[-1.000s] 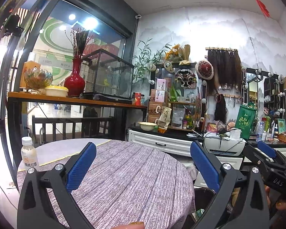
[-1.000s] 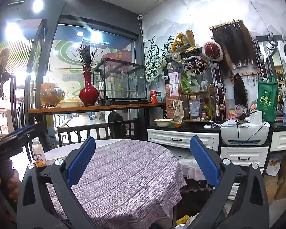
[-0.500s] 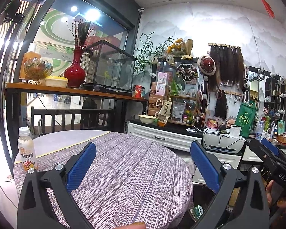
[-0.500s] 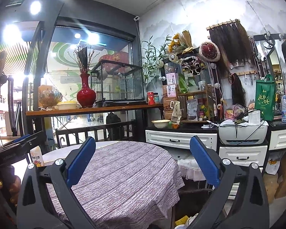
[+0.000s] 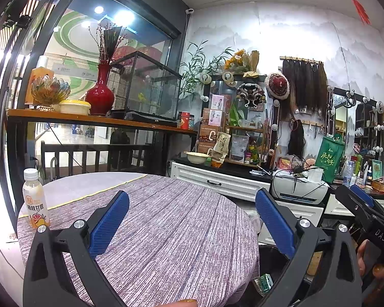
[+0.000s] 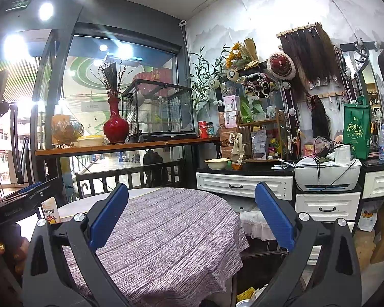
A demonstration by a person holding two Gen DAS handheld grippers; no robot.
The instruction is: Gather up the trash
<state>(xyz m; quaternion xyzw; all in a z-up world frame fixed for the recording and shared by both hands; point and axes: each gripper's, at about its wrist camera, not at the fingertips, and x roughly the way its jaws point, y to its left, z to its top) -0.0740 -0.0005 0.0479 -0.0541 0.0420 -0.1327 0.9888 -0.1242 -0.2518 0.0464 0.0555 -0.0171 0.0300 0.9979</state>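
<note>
The round counter (image 5: 166, 230) under its striped cloth lies bare across the middle and right, so there is open passage over most of its top. The only thing standing on it is a drink bottle (image 5: 35, 202) upright near the far left edge. Both the left hand-held gripper (image 5: 192, 220) and the right hand-held gripper (image 6: 191, 215) hang above the cloth with jaws spread wide and nothing between them. Off the counter's right edge a dark bin (image 6: 263, 271) sits low, close against the cloth's overhang. Beyond it, white drawers (image 6: 243, 185) and a printer (image 6: 327, 176) close off the far right; a railing (image 5: 94, 156) bounds the far left.
</note>
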